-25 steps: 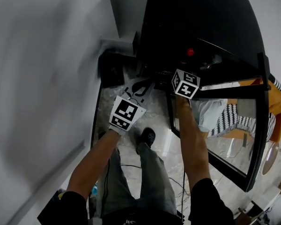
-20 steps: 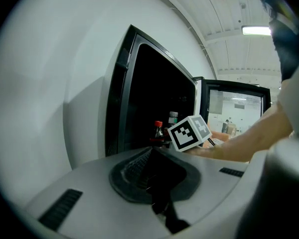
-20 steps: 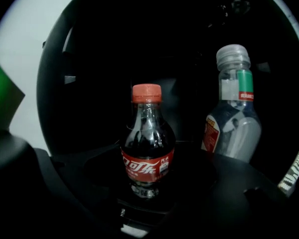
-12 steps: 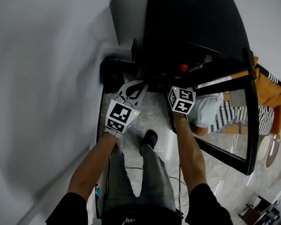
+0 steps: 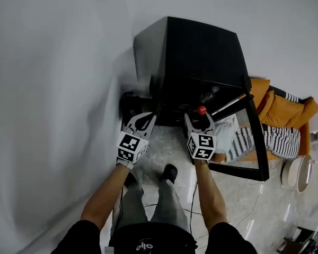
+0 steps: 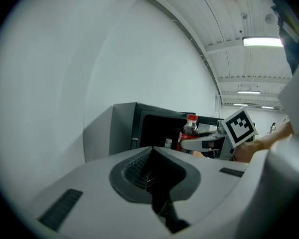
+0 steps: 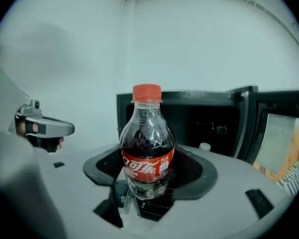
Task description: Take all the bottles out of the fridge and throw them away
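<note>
Right gripper view: the right gripper pinches a cola bottle low on its body. The jaws bear on the clear base below the red label, and the bottle stands upright.
Bottle location: outside the fridge, in front of its open compartment and beside the open glass door. In the head view the red cap sits just above the gripper.
Idle claw: the left gripper has its jaws pressed together with nothing between them. It is held to the left of the bottle, apart from it.
Fill: dark liquid reaches nearly to the shoulder. Judged fairly heavy for its size, with most of the weight above the grip.
Wall: thin clear plastic. Judged springy; it would dent under a hard squeeze, though the closed cap and the liquid should stiffen it.
Surface: smooth and rounded. Judged slippery, and more so if cold and damp from the fridge; no moisture can be made out.
Best hold: across the label band or the waist, where the sides run straight. The present low hold leaves the bottle top-heavy.
Risk: tipping or rotating in the jaws during a fast swing. Keep it upright and move steadily.
Remaining: a white cap shows inside the fridge, probably on another bottle.
Bin: not in view.
</note>
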`<state>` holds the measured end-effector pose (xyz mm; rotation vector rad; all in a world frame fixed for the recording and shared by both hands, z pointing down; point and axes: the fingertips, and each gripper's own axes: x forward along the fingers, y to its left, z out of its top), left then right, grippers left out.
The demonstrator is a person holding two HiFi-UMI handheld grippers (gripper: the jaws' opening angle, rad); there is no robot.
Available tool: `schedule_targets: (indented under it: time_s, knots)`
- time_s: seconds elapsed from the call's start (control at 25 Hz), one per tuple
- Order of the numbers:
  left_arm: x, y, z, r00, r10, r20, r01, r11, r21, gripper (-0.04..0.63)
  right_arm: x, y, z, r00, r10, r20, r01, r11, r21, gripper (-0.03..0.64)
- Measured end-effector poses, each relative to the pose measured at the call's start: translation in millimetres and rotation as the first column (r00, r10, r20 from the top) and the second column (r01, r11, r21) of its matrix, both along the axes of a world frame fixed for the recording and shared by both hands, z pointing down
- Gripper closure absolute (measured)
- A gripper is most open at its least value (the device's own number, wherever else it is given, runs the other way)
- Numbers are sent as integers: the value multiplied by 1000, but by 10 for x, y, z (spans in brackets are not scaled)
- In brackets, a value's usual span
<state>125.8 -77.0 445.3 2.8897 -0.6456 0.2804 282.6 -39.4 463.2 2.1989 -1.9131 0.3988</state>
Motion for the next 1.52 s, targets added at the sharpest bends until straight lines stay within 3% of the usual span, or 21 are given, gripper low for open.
schedule_targets:
  time_s: [0.36,0.92,1.2,1.52]
  knots:
    - [-594,-102,-674,994,-104,-34,105,994,29,592,-566,-87,-821,996,-82,-21,83,995,64,311]
    - [-1866,-220,-986,965,-257,-48,259,966,25,591,-2134,-462,-1178,956,-292,-17,292,951,102,311]
    - [-2130,-303,-785,953,-300,-31,300,954,9,592,-2540,-678,-994,929,-371,-18,371,924,96,311]
    - [-2149,-483,-182,940,-342,16,342,939,-31,592,-2688,-990,-21,886,-463,16,463,886,25,311]
